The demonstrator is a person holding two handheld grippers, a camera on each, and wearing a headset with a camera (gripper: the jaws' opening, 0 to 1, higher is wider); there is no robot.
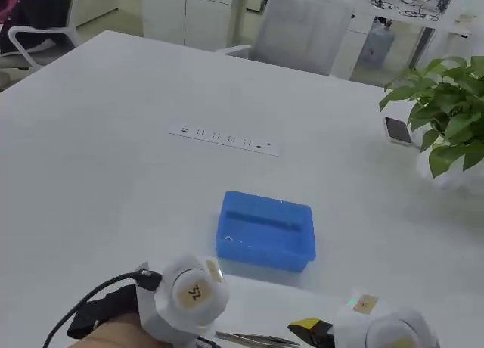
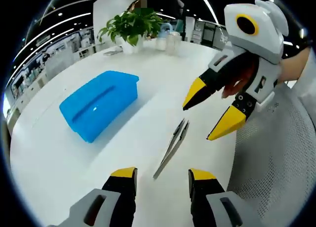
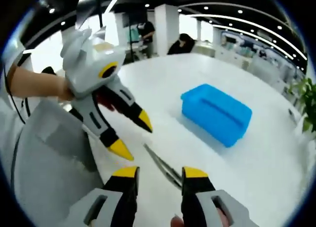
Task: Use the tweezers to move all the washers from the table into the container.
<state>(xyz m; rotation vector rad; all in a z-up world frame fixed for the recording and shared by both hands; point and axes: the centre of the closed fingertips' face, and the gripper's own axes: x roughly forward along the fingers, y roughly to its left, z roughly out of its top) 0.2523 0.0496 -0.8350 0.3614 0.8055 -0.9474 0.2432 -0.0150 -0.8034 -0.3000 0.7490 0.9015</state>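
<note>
Bright overhead ceiling lights, soft shadows, fisheye-bent edges

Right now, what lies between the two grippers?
The tweezers lie flat on the white table between the left gripper and the right gripper, both with jaws open. The left gripper view shows it clearest.

Lying on the white table (image 1: 113,136): a blue container (image 1: 266,231) near the front, tweezers (image 2: 172,148) just before it, a socket strip (image 1: 224,139) mid-table, a phone (image 1: 398,130) and potted plant (image 1: 446,113) at right.
</note>
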